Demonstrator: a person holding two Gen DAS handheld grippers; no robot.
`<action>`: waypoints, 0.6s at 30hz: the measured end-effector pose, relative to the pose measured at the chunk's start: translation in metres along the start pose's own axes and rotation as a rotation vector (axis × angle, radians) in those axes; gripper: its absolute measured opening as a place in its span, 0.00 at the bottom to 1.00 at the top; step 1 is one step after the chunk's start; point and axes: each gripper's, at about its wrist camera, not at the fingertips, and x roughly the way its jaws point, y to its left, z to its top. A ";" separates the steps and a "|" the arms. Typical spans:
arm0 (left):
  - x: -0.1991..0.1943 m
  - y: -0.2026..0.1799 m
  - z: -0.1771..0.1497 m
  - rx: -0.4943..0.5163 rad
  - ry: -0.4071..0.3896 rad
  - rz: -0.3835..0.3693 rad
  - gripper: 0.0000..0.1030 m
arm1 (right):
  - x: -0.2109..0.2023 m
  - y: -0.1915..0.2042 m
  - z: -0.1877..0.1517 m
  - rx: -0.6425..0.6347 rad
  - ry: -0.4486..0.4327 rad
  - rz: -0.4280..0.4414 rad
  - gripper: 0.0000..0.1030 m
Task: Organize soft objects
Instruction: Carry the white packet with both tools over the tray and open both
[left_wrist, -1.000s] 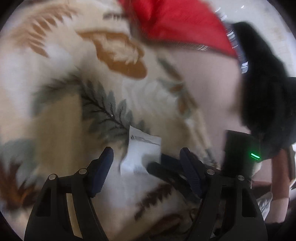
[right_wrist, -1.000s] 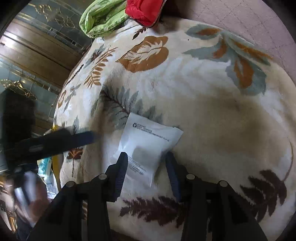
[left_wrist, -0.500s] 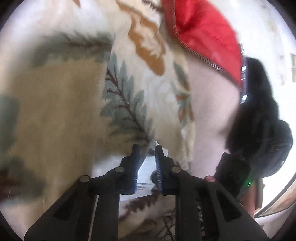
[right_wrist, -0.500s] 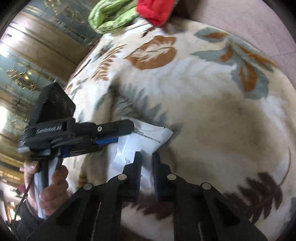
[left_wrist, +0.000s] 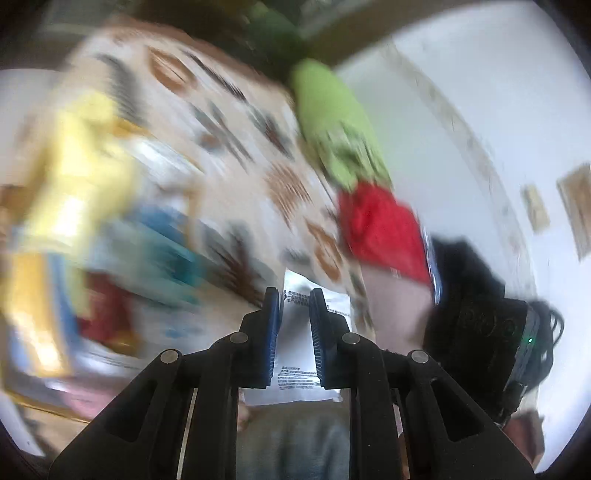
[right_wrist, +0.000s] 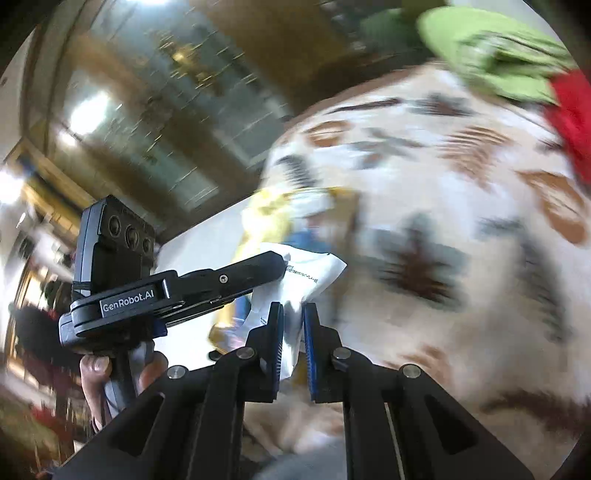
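A white soft packet with printed text (left_wrist: 295, 354) is held off the leaf-patterned blanket (left_wrist: 236, 155) by both grippers. My left gripper (left_wrist: 294, 299) is shut on the packet. My right gripper (right_wrist: 292, 314) is shut on the same packet (right_wrist: 314, 271) at another edge. The left gripper's body (right_wrist: 177, 291) shows in the right wrist view, reaching in from the left. Both views are blurred by motion.
A green cloth (left_wrist: 332, 122) and a red cloth (left_wrist: 380, 232) lie at the blanket's far edge; both show in the right wrist view, green (right_wrist: 495, 59) and red (right_wrist: 569, 114). A blurred pile of yellow and blue packages (left_wrist: 85, 206) lies at left.
Both grippers closed on the white packet and lifted it off the blanket. The views swung up and left, bringing the colourful pile and green cloth into sight.
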 end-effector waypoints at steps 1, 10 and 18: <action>-0.008 0.010 0.005 -0.021 -0.021 0.012 0.15 | 0.016 0.011 0.008 -0.009 0.014 0.016 0.09; -0.022 0.061 0.017 0.001 -0.190 0.139 0.15 | 0.092 0.042 0.029 -0.073 0.035 -0.095 0.12; -0.009 0.077 0.022 0.025 -0.178 0.208 0.15 | 0.107 0.044 0.023 -0.112 -0.001 -0.143 0.13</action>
